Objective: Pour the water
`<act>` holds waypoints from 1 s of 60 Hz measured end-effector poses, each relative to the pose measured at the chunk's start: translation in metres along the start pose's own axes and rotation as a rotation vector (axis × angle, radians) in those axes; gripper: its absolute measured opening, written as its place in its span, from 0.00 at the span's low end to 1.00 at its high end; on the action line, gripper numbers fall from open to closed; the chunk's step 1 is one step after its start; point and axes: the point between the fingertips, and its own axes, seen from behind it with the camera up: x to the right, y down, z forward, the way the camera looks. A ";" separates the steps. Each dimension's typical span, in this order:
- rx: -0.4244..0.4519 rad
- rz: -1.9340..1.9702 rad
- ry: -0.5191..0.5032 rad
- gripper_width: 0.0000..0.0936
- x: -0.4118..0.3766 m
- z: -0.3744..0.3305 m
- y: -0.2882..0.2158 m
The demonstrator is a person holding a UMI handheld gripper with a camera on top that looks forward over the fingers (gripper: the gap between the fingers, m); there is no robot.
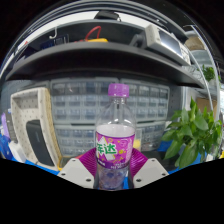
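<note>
clear plastic, purple-capped and purple-labelled, the bottle (116, 135) stood upright between the fingers of the gripper (113, 170), which seemed clamped on its lower body, likely light, squashy and slick, best held at the labelled middle, beside a plant (193, 135).

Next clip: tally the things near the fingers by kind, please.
Bottle, purple cap, held between the fingers: 1
Green plant: 1
Keyboard, propped up: 1
Total: 3
</note>
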 end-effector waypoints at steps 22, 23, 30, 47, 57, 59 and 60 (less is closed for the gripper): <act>-0.036 -0.045 0.015 0.44 0.031 0.020 0.097; -0.028 -0.043 0.012 0.43 0.032 0.019 0.098; 0.007 -0.046 0.014 0.43 0.031 0.010 0.100; -0.026 0.005 0.043 0.68 0.038 0.008 0.103; -0.110 -0.006 0.021 0.73 0.027 -0.018 0.129; -0.124 -0.008 0.018 0.73 0.025 -0.029 0.135; -0.132 -0.008 0.015 0.73 0.023 -0.035 0.138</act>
